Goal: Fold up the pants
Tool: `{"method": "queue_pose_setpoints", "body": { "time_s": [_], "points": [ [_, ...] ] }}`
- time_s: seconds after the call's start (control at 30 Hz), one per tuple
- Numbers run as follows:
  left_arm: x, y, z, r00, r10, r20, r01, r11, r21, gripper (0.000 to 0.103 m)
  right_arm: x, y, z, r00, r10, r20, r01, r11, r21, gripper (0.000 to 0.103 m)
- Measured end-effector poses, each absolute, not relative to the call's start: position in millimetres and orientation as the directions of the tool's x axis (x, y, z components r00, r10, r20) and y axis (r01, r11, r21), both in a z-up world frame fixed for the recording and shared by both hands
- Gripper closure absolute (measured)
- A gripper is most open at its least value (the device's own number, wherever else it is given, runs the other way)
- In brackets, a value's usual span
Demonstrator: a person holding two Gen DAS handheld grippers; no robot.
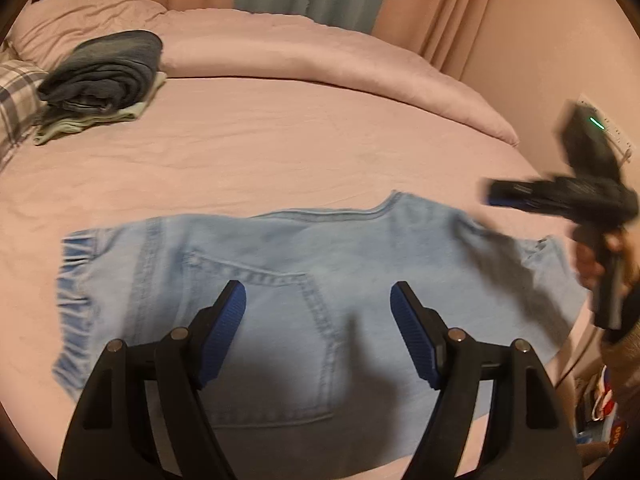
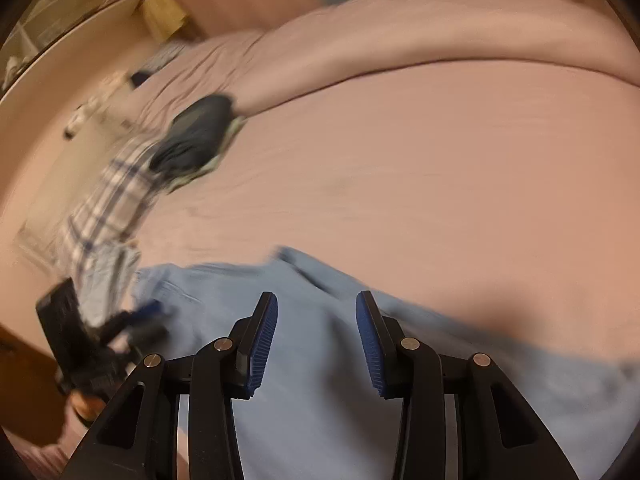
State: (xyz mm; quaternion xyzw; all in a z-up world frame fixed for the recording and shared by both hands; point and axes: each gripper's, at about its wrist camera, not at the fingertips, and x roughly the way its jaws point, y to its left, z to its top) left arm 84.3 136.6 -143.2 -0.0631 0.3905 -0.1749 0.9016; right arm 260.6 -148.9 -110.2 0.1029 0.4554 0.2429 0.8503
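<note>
Light blue denim pants (image 1: pixel 304 264) lie flat on the pink bed sheet (image 1: pixel 280 148), folded lengthwise, back pocket up, elastic waistband at the left. My left gripper (image 1: pixel 318 300) is open and empty, just above the pocket area. My right gripper (image 2: pixel 316 312) is open and empty above the leg part of the pants (image 2: pixel 320 400); its view is motion-blurred. It also shows in the left wrist view (image 1: pixel 494 196) at the right, above the pants' right end. The left gripper shows blurred in the right wrist view (image 2: pixel 148 312) at the left.
A pile of folded dark jeans (image 1: pixel 104 68) on a pale green garment sits at the far left of the bed. A plaid pillow (image 1: pixel 16 96) lies beside it. A rolled pink duvet (image 1: pixel 320 56) runs along the back. Curtains and a wall stand behind.
</note>
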Motion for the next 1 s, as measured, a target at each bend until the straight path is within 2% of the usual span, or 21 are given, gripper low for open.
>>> {"method": "queue_pose_setpoints", "body": {
  "time_s": [0.17, 0.27, 0.3, 0.33, 0.37, 0.4, 0.43, 0.47, 0.5, 0.57, 0.67, 0.73, 0.8, 0.87, 0.93, 1.0],
  "points": [
    [87, 126, -151, 0.633, -0.311, -0.709, 0.289, 0.945, -0.156, 0.028, 301, -99, -139, 0.283, 0.5, -0.818, -0.341, 0.85, 0.402, 0.062],
    [97, 130, -159, 0.636, -0.231, -0.736, 0.259, 0.963, -0.077, 0.03, 308, -99, -157, 0.17, 0.498, -0.85, -0.335, 0.841, 0.425, 0.062],
    [102, 135, -163, 0.629, -0.218, -0.746, 0.244, 0.967, -0.076, 0.032, 311, -97, -161, 0.138, 0.504, -0.853, -0.326, 0.836, 0.441, 0.068],
    [106, 141, -165, 0.627, -0.22, -0.747, 0.235, 0.968, -0.087, 0.037, 315, -94, -161, 0.112, 0.531, -0.84, -0.33, 0.817, 0.473, 0.078],
    [108, 147, -166, 0.64, -0.206, -0.74, 0.216, 0.973, -0.084, 0.047, 316, -92, -159, 0.118, 0.54, -0.833, -0.337, 0.811, 0.478, 0.089],
    [110, 151, -168, 0.652, -0.176, -0.737, 0.193, 0.979, -0.062, 0.054, 317, -91, -157, 0.133, 0.536, -0.834, -0.344, 0.814, 0.468, 0.091],
    [112, 154, -169, 0.658, -0.153, -0.738, 0.175, 0.983, -0.047, 0.067, 319, -95, -155, 0.152, 0.541, -0.827, -0.344, 0.813, 0.469, 0.091],
    [115, 158, -170, 0.66, -0.134, -0.739, 0.155, 0.987, -0.041, 0.074, 321, -101, -158, 0.156, 0.546, -0.823, -0.325, 0.815, 0.479, 0.092],
    [117, 161, -171, 0.655, -0.141, -0.743, 0.149, 0.987, -0.055, 0.074, 324, -103, -162, 0.151, 0.545, -0.825, -0.313, 0.818, 0.483, 0.093],
    [121, 166, -173, 0.645, -0.155, -0.748, 0.144, 0.986, -0.08, 0.073, 324, -92, -173, 0.156, 0.516, -0.842, -0.33, 0.831, 0.448, 0.093],
    [121, 166, -172, 0.644, -0.148, -0.751, 0.15, 0.987, -0.066, 0.074, 316, -116, -173, 0.171, 0.566, -0.806, -0.286, 0.812, 0.509, 0.093],
    [121, 165, -170, 0.638, -0.137, -0.758, 0.149, 0.987, -0.053, 0.074, 307, -140, -158, 0.261, 0.578, -0.773, -0.232, 0.815, 0.531, 0.086],
    [117, 162, -164, 0.632, -0.125, -0.765, 0.15, 0.988, -0.038, 0.07, 295, -172, -133, 0.368, 0.616, -0.696, -0.219, 0.785, 0.579, 0.081],
    [108, 153, -158, 0.627, -0.135, -0.767, 0.166, 0.985, -0.038, 0.046, 269, -211, -104, 0.475, 0.608, -0.636, -0.227, 0.783, 0.579, 0.078],
    [97, 139, -149, 0.643, -0.14, -0.753, 0.193, 0.981, -0.018, 0.029, 241, -244, -86, 0.545, 0.54, -0.641, -0.212, 0.829, 0.518, 0.075],
    [90, 122, -142, 0.644, -0.19, -0.741, 0.253, 0.967, -0.028, 0.028, 210, -270, -78, 0.591, 0.459, -0.664, -0.19, 0.879, 0.438, 0.075]
  ]
}}
